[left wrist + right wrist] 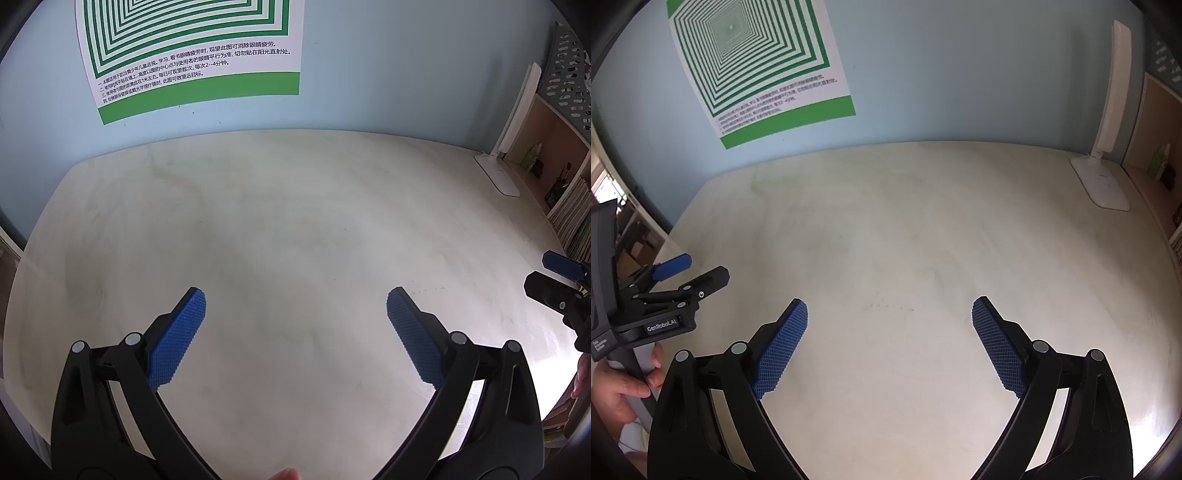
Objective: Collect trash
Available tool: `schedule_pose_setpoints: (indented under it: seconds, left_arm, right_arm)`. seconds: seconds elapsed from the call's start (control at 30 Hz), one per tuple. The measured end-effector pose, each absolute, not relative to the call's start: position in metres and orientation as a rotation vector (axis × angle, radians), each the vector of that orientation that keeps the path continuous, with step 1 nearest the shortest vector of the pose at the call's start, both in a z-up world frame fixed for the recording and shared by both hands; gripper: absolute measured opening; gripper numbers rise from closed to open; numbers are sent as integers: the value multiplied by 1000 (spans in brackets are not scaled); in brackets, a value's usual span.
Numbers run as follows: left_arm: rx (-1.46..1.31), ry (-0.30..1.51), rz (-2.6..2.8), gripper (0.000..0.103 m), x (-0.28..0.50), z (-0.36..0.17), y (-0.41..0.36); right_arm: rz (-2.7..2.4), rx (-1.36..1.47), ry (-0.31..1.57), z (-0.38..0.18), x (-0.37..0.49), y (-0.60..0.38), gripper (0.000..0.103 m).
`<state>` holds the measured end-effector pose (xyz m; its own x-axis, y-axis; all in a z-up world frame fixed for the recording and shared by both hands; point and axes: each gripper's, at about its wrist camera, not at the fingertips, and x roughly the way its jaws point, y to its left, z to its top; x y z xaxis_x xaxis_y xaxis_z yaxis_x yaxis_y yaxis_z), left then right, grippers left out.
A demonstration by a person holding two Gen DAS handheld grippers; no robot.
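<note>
Above the bare worktop point(905, 240) I hold my left tongs point(295, 306) and right tongs point(890, 314), both spread wide, pinching nothing. No trash shows anywhere, so I cannot tell which hand is nearer.

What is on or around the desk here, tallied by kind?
Tongs: 2, left and right, both open
Desk lamp: 1
Wall poster: 1
Trash on the desk: 0
Total: 4
</note>
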<state>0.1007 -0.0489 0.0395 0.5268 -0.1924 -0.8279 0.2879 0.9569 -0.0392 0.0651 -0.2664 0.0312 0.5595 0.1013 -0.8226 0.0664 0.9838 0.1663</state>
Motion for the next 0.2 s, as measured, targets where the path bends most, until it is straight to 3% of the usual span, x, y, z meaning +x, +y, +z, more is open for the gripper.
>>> schedule_pose_setpoints:
  seconds: [0.2]
  left_arm:
    - [120,968,-282,96,100,38,-49]
  right_arm:
    - [22,187,980,32,67,-265,90]
